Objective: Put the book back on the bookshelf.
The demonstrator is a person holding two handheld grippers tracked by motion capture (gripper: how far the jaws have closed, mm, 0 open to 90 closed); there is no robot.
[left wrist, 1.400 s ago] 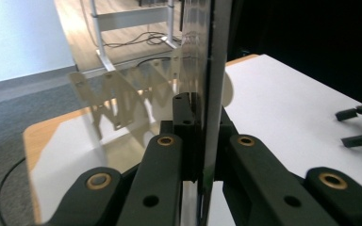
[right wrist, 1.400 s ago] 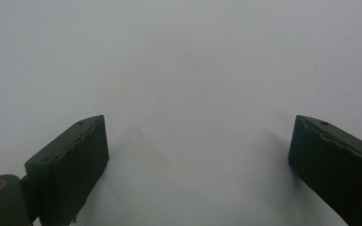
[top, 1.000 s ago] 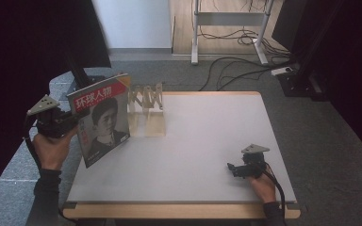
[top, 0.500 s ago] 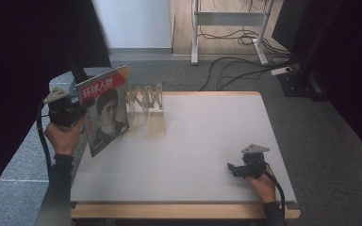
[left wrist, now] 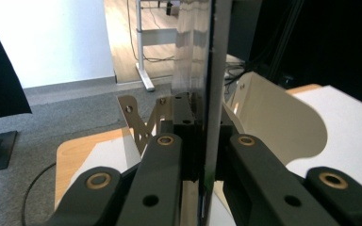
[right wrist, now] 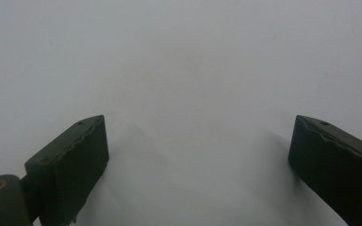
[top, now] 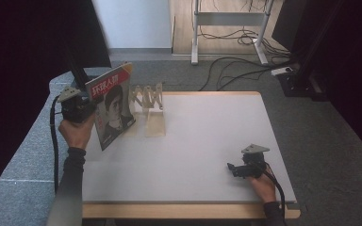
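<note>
magazine (top: pixel 112 107) nearer rack (top: pixel 147 99) | left gripper (top: pixel 82 107) clamped | right gripper (top: pixel 233 169) unmoved

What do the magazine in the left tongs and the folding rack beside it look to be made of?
Magazine: glossy coated paper, judging by the printed cover and the sheen along its thin edge in the left gripper view. Folding rack: likely light unfinished wood or plywood, given its pale matte slats joined by small metal rivets. It might be fibreboard.
</note>
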